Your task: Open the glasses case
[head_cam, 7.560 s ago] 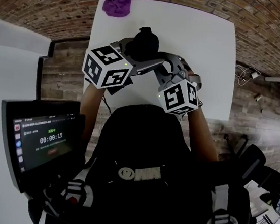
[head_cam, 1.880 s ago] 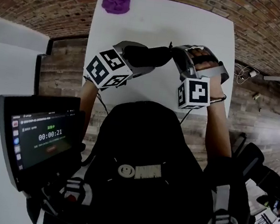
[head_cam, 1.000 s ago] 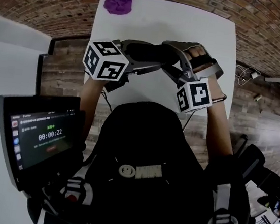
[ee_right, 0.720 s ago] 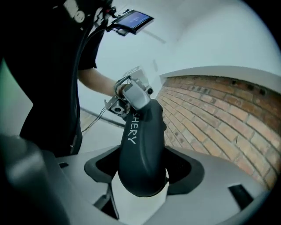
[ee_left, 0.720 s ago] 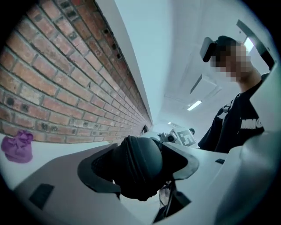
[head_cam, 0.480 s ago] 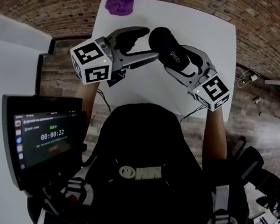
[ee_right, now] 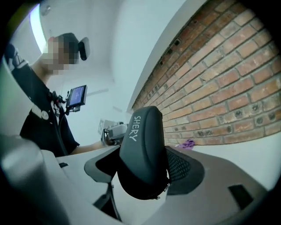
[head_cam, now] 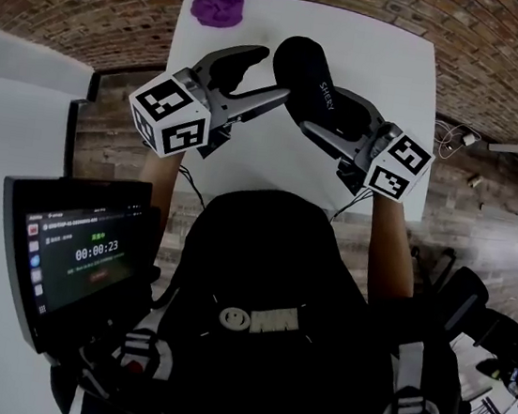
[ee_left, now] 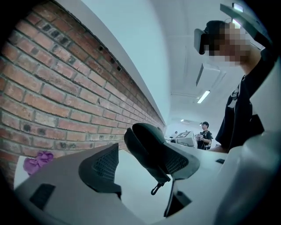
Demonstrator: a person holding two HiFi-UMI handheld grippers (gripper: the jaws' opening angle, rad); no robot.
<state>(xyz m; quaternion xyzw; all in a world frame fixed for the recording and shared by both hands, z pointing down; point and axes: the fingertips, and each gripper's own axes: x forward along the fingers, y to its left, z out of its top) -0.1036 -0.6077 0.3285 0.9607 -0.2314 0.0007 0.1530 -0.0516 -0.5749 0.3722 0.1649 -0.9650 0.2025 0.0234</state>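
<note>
The right gripper (ee_right: 142, 169) pinches a black, oval, smooth-shelled glasses case (ee_right: 140, 149) between its two mesh-faced pads. One pad lies on each broad side of the case, and its jaws have just been closing a little onto it. The case sits held up off the desk, with its rounded end reaching out past the jaw tips. White letters reading "SHERY" run along its upper face, and a small zip pull (ee_right: 165, 186) hangs at its lower edge. Whether the case's lid has parted from its base I cannot tell.

The left gripper (head_cam: 275, 73) faces the right one from the other side with its jaws spread, and they have just been opening. In the left gripper view the free end of the case reaches in between those jaws. It sits close against one pad, with a clear gap to the other, so neither pad presses on it.

In the head view both grippers meet over the middle of the white rectangular desk (head_cam: 392, 58), and their marker cubes point back toward its near edge. A crumpled purple cloth (head_cam: 219, 5) lies at the far left corner of the desk, well apart from the case. A red brick wall (ee_left: 52, 88) rises behind the far edge. Off the near left corner stands a dark screen (head_cam: 77, 258) showing a timer.
</note>
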